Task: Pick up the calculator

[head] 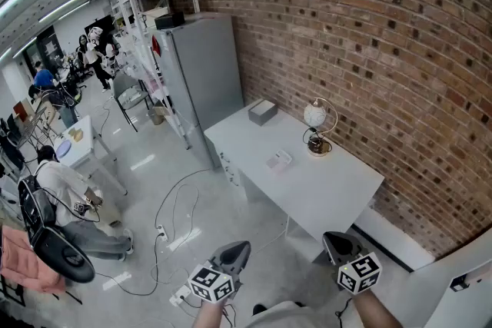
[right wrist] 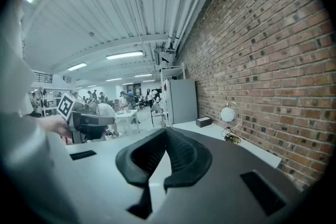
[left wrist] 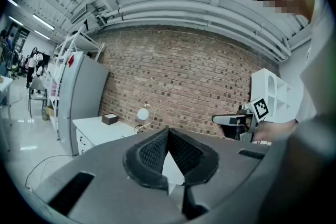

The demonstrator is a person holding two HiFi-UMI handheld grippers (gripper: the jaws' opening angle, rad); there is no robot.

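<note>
The calculator (head: pixel 279 160), small and pale, lies flat near the middle of the white table (head: pixel 338 192) by the brick wall. Both grippers hang well short of the table, above the floor at the bottom of the head view. My left gripper (head: pixel 234 253) (left wrist: pixel 168 131) is shut, its jaws meeting at the tip with nothing between them. My right gripper (head: pixel 338 243) (right wrist: pixel 166 131) is shut and empty too. Each gripper view shows the other gripper off to the side. I cannot make out the calculator in either gripper view.
A small grey box (head: pixel 262 112) sits at the table's far end and a globe lamp (head: pixel 316 127) stands by the wall. A tall grey cabinet (head: pixel 204 73) stands beyond the table. Cables and a power strip (head: pixel 178 294) lie on the floor. A seated person (head: pixel 69 196) is at left.
</note>
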